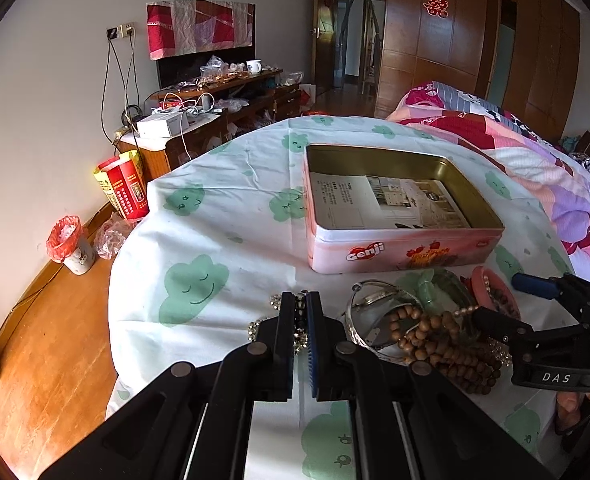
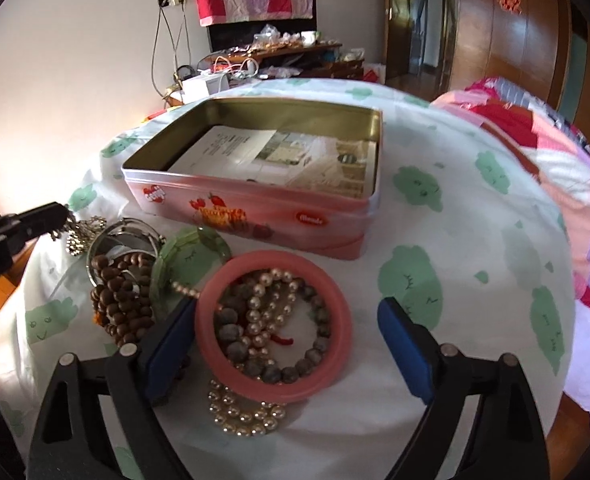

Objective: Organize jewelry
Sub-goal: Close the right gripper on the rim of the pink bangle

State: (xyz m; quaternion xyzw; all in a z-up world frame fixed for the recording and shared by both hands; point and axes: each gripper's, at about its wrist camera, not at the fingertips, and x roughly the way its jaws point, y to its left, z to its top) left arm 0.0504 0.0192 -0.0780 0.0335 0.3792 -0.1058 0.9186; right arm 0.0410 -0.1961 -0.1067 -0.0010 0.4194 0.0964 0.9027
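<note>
Jewelry lies heaped on a table draped in a white cloth (image 1: 231,216) printed with green clouds. Only the left wrist view shows the floor to the left of the table: one small bin (image 1: 73,246) lined with a red bag and one red and yellow bag (image 1: 123,186) against the wall. In that view the left gripper (image 1: 302,312) is clamped on a sparkly chain (image 1: 299,322), with one silver bangle (image 1: 369,306) and a wooden bead string (image 1: 443,340) just to its right. Straight ahead stands one open pink tin (image 1: 403,248) with printed paper inside.

Only the right wrist view shows the pink bangle (image 2: 273,324) whole, lying between the wide-apart pads of the right gripper (image 2: 283,344) without touching them. Inside the ring sit a pearl string (image 2: 265,314) and a dark bead bracelet (image 2: 255,360). To the gripper's left lies one green bangle (image 2: 183,258). A bed with a pink quilt (image 2: 555,152) stands at far right.
</note>
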